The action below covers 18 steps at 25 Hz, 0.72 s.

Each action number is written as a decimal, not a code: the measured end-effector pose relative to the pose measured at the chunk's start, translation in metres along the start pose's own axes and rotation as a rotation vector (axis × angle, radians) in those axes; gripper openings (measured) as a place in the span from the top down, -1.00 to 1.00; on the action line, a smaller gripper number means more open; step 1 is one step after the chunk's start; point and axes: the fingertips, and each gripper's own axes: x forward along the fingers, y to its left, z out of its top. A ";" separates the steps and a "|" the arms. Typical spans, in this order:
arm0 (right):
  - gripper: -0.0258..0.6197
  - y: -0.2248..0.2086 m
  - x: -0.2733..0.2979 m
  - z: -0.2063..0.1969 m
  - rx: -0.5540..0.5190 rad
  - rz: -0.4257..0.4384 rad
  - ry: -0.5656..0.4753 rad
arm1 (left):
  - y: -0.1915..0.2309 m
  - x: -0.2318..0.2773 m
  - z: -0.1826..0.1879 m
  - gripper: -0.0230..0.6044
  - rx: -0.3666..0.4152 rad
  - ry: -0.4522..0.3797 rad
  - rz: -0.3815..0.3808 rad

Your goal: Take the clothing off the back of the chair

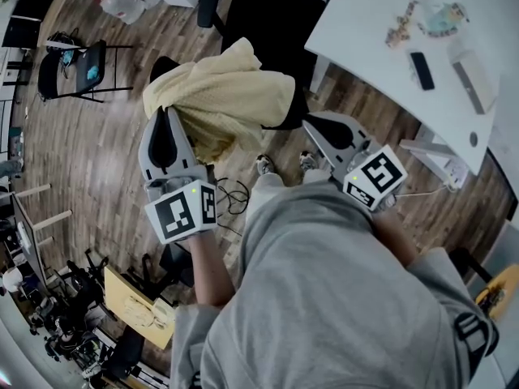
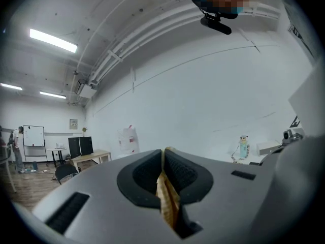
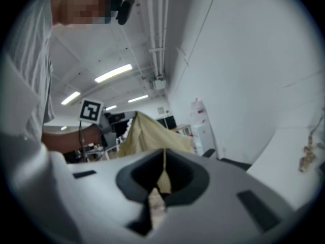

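The person's left gripper (image 1: 165, 112) was clenched on one edge of the pale yellow clothing (image 1: 227, 96), and the right gripper (image 1: 310, 125) pinched its other edge. The cloth hung bunched between the two, over the black chair (image 1: 280, 23), just left of the white desk (image 1: 365, 31).

The left claw (image 1: 166, 113) is held out level on the left, its jaws pressed together on a fold of the yellow clothing (image 1: 231, 96). On the right, well apart from it, the right claw (image 1: 308, 125) tips slightly downward, jaws clamped on the same clothing. Both forearms reach forward from the body.
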 end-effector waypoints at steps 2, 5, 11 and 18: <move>0.81 0.000 -0.003 0.000 -0.007 0.006 0.003 | 0.001 -0.002 0.003 0.77 0.002 -0.006 0.012; 0.81 -0.001 -0.007 0.000 -0.013 0.015 0.009 | 0.002 -0.005 0.007 0.76 0.007 -0.016 0.030; 0.81 -0.003 -0.014 -0.002 -0.013 0.032 0.015 | 0.001 -0.011 0.016 0.77 0.018 -0.030 0.060; 0.81 -0.002 -0.011 -0.002 -0.016 0.063 0.017 | 0.002 -0.015 0.026 0.77 0.028 -0.039 0.081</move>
